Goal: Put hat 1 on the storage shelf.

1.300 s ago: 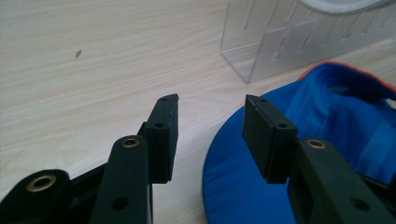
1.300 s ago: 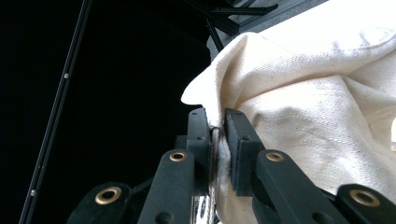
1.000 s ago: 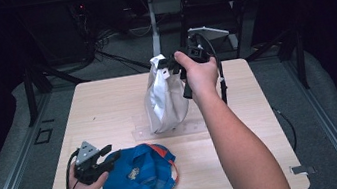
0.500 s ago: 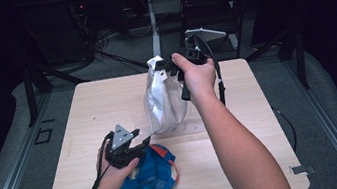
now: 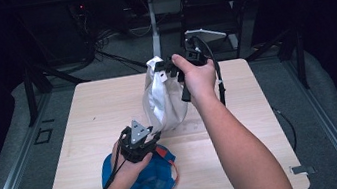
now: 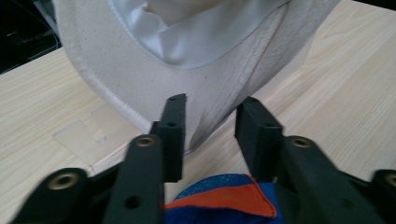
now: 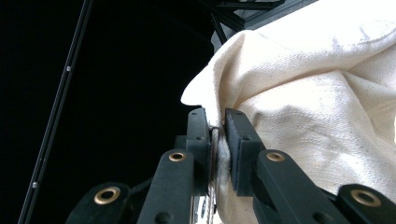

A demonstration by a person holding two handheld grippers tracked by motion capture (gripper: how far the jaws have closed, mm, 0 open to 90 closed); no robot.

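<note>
Right claw (image 5: 168,67) raised over the far side of the light wooden bench (image 5: 103,109), jaws clamped on the top edge of the white canvas bag (image 5: 162,103), left claw (image 5: 150,136) jaws apart, low beside the bag's base, above blue-and-orange fabric cap (image 5: 148,178), no legible writing

One white bag (image 5: 162,100), one blue cap (image 5: 148,178)

A light wooden table (image 5: 84,117) stands on grey floor (image 5: 10,163), with a dark room behind
</note>
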